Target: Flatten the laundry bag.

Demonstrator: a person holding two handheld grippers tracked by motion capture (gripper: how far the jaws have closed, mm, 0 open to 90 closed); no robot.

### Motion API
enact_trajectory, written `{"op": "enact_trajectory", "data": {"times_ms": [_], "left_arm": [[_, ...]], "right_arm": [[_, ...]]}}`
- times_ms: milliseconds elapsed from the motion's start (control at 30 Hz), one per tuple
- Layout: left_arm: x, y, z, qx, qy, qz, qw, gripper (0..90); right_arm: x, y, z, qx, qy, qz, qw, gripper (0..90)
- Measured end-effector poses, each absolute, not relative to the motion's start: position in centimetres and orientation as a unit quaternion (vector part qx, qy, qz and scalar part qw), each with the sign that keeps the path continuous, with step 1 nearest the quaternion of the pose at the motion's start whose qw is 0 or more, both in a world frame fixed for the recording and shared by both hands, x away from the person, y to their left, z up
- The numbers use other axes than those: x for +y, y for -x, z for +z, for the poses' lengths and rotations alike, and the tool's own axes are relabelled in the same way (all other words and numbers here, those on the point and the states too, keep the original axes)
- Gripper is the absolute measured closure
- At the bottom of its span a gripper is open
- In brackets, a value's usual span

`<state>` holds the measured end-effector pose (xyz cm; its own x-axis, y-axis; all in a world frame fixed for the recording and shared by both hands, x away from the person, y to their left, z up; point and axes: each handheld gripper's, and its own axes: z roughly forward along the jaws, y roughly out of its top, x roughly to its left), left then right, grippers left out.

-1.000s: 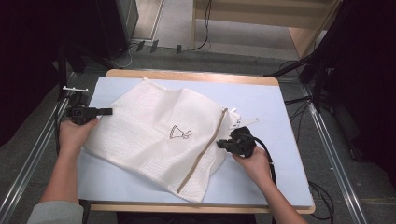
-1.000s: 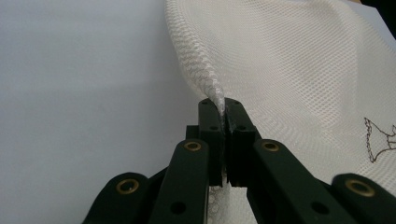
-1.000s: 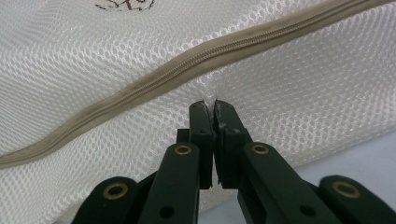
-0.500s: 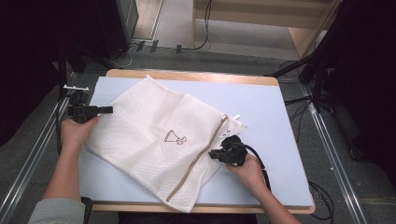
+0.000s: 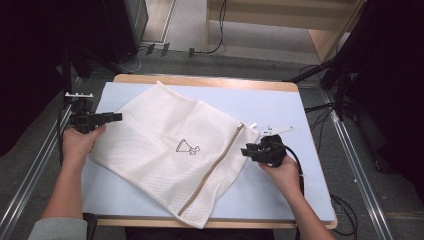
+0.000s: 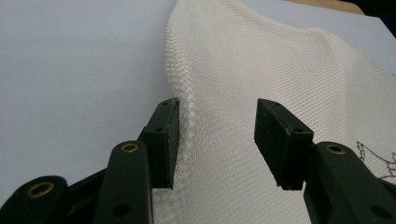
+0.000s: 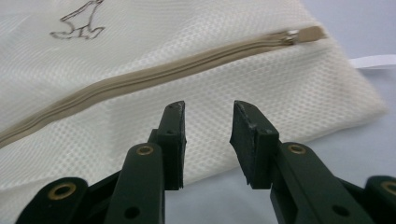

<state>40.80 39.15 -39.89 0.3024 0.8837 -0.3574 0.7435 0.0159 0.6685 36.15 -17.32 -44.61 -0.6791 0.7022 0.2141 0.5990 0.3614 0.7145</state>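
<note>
A white mesh laundry bag [image 5: 170, 150] lies flat on the light blue mat [image 5: 280, 105], with a beige zipper [image 5: 215, 167] and a small printed figure [image 5: 187, 148]. My left gripper [image 5: 116, 117] is at the bag's left corner. Its jaws have just been opening and stand open [image 6: 217, 135] over the mesh edge [image 6: 187, 107], which no pad presses. My right gripper [image 5: 245, 151] is at the bag's right edge near the zipper's end [image 7: 292, 33]. Its jaws have also just been opening and stand open [image 7: 208, 140], with the bag's hem [image 7: 201, 154] below them and nothing gripped.
A thin white ribbon tag [image 7: 373, 60] lies on the mat beside the zipper end. The wooden table edge [image 5: 200, 80] runs along the far side. Metal rails [image 5: 355, 160] flank the table. Cables [image 5: 215, 47] lie on the floor behind it.
Both grippers were shut on the bag and have opened, letting it go. The bag was drawn toward the near edge and lies flatter. The right hand dipped nearer, then moved back right.
</note>
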Motion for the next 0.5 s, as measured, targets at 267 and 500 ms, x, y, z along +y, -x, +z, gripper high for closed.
{"op": "enact_trajectory", "data": {"times_ms": [267,500], "left_arm": [[38.9,-39.2,-39.1,0.581,-0.7,0.083,0.407,50.2],[38.7,-37.5,-38.9,0.576,-0.706,0.089,0.402,50.2]], "right_arm": [[-18.4,-39.7,-45.1,0.821,-0.418,0.375,0.106,62.6],[-19.3,-42.6,-45.8,0.806,-0.446,0.37,0.116,61.1]]}}
